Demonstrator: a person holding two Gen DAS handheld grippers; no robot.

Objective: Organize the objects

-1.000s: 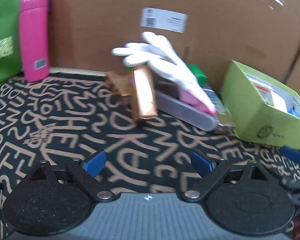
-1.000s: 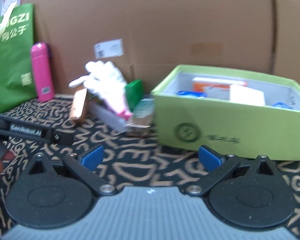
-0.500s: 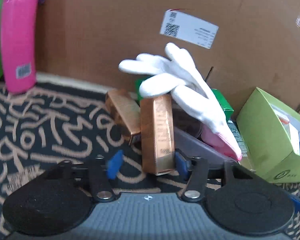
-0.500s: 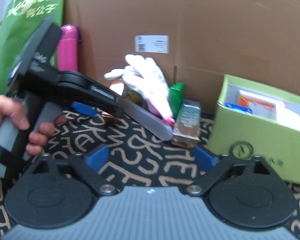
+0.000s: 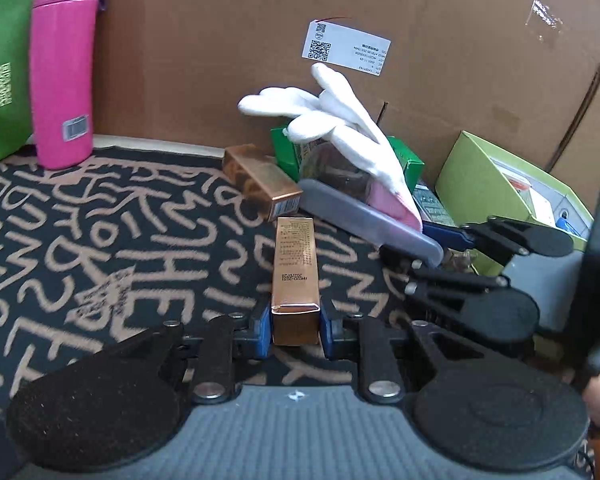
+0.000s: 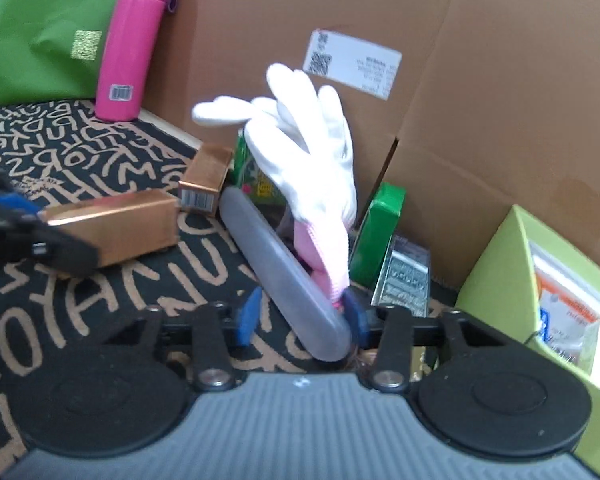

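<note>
Our left tool [image 5: 295,320] has just closed and clenches a copper box [image 5: 295,276]; our right tool [image 6: 300,316], closing, straddles a grey case [image 6: 284,272] without pinching.

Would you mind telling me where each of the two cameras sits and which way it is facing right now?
Left wrist view: on the left gripper, angled down over the patterned mat; its jaws, just closing, clamp a copper box; the right gripper enters from the right.
Right wrist view: on the right gripper, facing the cardboard wall; its jaws, just closing, straddle a grey case, grip unclear; the left gripper shows at the left edge.
Shared: white glove, pink bottle, green box.
</note>
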